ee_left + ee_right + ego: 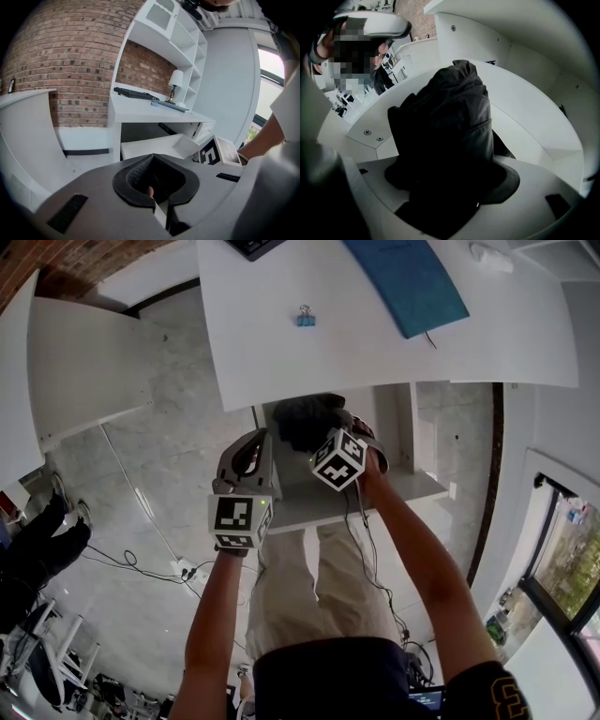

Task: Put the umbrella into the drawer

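Observation:
A folded black umbrella [305, 418] lies in the open white drawer [412, 491] under the desk. In the right gripper view the umbrella [450, 122] runs away from the camera along the drawer floor [525, 117]. My right gripper [322, 434] points steeply down over it. The right gripper [450, 183] is open, its jaws standing wide around the umbrella's near end, with a gap on the right side. My left gripper [251, 442] hovers at the drawer's left front corner. In its own view the left gripper [157, 180] is shut and holds nothing, facing the drawer [150, 147].
The white desk top [375, 334] above the drawer carries a blue binder clip [306, 317], a blue folder [408, 282] and a keyboard [253, 247]. A lamp [176, 79] stands at the desk's back. Cables [131, 563] lie on the floor at left.

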Tool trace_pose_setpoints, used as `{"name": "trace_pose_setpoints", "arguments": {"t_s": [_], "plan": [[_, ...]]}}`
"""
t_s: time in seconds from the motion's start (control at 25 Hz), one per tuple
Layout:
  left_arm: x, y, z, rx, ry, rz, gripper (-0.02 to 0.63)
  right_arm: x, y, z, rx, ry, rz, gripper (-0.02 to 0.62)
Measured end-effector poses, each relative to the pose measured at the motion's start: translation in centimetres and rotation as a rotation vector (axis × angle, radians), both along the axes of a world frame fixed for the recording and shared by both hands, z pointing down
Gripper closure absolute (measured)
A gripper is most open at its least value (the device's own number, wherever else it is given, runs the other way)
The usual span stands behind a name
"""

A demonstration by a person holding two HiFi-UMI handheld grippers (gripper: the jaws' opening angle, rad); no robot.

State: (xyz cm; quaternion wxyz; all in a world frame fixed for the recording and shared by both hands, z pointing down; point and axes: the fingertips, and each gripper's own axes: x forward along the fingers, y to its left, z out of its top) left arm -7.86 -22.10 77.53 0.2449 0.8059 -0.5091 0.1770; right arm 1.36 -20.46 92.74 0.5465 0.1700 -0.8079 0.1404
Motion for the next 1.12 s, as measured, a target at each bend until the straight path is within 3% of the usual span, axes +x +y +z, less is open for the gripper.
{"name": "trace_pose_setpoints", "arguments": {"t_s": [0.32,0.68,0.8,1.12], "plan": [[-0.1,-0.3,0.2,-0.009,0.021,-0.016,0.591,0.5,-0.3,-1.4,-0.015,-0.010,-0.021,0.256],[0.5,-1.4,-0.2,-0.006,0.072,-0.048,0.591,0.8,-1.0,-6.0,0.009,-0.105,0.073,0.263],[0.6,-1.5,-0.1,-0.008,0.074,-0.046,0.591,0.7,-1.8,-7.6,0.049,-0.148,0.110,0.353],[0.3,-1.6,-0.2,-0.004,0.077,-0.048,0.591,0.7,-2.6,-9.6,0.116,-0.186,0.143,0.501]]}}
